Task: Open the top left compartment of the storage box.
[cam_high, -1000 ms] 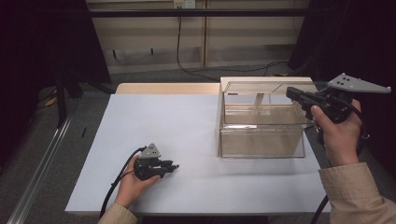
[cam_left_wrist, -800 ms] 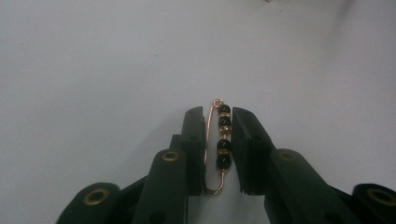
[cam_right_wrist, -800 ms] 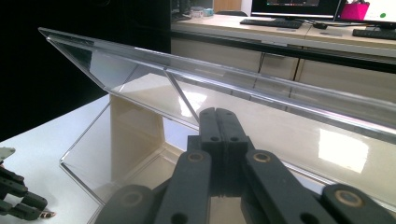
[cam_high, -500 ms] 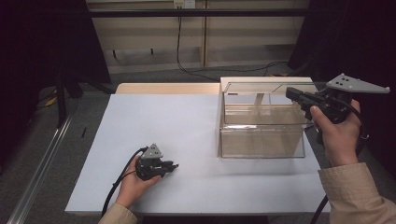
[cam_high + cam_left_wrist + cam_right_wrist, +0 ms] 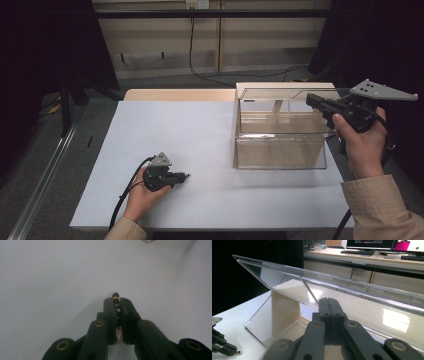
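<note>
A clear plastic box (image 5: 280, 150) stands at the right of the white table (image 5: 200, 125). Its clear lid (image 5: 290, 93) is tilted up, and my right gripper (image 5: 311, 99) meets it at the right end. In the right gripper view the jaws (image 5: 328, 300) are closed against the lid's (image 5: 287, 277) front edge, apparently pinching it. My left gripper (image 5: 185, 176) rests low on the table at the front left. It is shut on a small chain of black and gold beads (image 5: 115, 295), which pokes out past the left gripper's tips (image 5: 115, 300). That left gripper (image 5: 225, 348) also appears in the right gripper view.
A wooden strip (image 5: 175, 94) borders the table's far edge. Behind it stand low shelves (image 5: 165, 45) with a hanging cable (image 5: 191, 45). A metal rail (image 5: 47, 170) runs along the floor at left. A desk with keyboards (image 5: 362, 251) lies beyond the box.
</note>
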`<state>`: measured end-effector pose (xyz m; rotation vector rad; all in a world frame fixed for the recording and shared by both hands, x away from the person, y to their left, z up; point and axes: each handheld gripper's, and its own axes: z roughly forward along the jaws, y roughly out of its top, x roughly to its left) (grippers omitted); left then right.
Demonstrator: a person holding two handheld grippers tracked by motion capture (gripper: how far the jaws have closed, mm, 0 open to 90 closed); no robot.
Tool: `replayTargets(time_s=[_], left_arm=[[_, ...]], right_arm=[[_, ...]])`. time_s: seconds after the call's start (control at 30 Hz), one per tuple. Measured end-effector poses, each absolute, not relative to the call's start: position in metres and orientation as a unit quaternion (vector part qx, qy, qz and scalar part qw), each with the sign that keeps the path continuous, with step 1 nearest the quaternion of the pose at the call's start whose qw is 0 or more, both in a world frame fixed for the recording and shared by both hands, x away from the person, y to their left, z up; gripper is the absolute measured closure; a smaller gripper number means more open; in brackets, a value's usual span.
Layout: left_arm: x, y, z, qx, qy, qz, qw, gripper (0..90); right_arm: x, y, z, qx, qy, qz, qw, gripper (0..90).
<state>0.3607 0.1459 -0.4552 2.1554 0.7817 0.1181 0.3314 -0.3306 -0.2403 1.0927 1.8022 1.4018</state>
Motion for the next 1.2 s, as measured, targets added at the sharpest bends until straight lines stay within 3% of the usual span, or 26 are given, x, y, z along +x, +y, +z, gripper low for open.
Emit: replayTargets(time_s=[0.13, 0.17, 0.5, 1.2], left_arm=[[0.359, 0.146, -0.453, 0.839, 0.329, 0.056, 0.431, 84.2], [0.362, 0.151, -0.448, 0.851, 0.308, 0.013, 0.426, 84.2], [0.357, 0.151, -0.429, 0.847, 0.308, -0.023, 0.432, 84.2], [0.363, 0.145, -0.396, 0.852, 0.287, -0.039, 0.435, 84.2]], right_arm=[[0.332, -0.331, -0.240, 0.412, 0.679, 0.528, 0.301, 90.0], [0.332, -0.331, -0.240, 0.412, 0.679, 0.528, 0.301, 90.0], [0.330, -0.332, -0.239, 0.411, 0.683, 0.523, 0.302, 90.0], [0.338, -0.323, -0.242, 0.407, 0.691, 0.523, 0.290, 90.0]])
